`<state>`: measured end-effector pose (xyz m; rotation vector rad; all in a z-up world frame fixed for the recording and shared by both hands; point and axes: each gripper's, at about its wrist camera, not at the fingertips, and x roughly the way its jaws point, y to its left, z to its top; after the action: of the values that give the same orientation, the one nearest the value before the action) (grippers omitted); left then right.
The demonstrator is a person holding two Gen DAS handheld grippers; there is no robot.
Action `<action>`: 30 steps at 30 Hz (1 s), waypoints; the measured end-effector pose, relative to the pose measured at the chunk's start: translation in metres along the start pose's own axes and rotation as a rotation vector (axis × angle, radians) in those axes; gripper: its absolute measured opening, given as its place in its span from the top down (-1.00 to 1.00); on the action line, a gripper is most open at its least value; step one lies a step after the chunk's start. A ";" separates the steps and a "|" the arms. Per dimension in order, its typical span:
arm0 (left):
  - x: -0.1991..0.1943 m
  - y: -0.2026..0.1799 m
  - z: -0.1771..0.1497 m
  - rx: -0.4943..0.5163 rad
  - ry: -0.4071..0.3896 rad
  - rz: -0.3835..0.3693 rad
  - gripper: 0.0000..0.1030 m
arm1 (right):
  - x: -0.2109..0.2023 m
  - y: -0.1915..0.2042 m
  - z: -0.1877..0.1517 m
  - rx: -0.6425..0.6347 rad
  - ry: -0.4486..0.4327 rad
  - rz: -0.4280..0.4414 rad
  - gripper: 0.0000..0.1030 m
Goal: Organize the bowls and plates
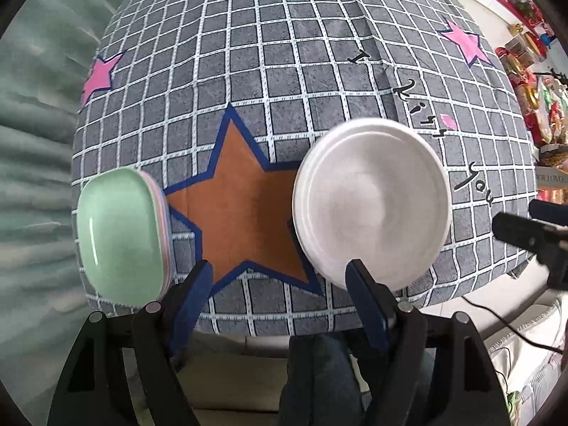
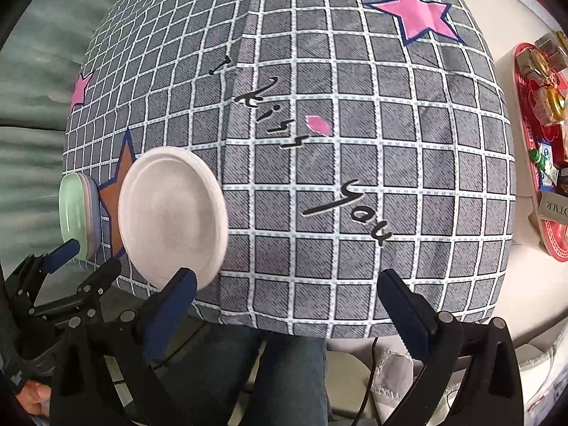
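White plate stack (image 1: 372, 202) near worktop's front edge; green bowl stack (image 1: 119, 238) at front-left corner.
Glossy, rigid, probably slippery and breakable; best pinched at rim. Left gripper (image 1: 280, 280) part-open, empty; right gripper (image 2: 287, 291) wide, empty.

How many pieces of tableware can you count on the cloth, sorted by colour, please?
White round dish: 1
Green dish, top of the stack: 1
Pink dish edge beneath it: at least 1
Blue-grey edge lower down: at least 1
Total: at least 4
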<state>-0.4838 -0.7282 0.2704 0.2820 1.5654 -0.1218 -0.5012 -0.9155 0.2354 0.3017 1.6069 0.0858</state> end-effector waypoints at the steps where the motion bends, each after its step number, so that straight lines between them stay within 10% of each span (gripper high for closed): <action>1: 0.000 0.002 0.003 0.003 0.002 -0.001 -0.55 | -0.001 0.002 0.000 0.003 -0.006 -0.006 -0.99; 30: -0.006 -0.017 0.003 -0.068 -0.013 -0.020 -0.55 | -0.007 -0.002 0.009 -0.064 0.008 -0.050 -0.99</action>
<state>-0.4852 -0.7463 0.2744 0.2116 1.5563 -0.0862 -0.4920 -0.9207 0.2406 0.2120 1.6155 0.1000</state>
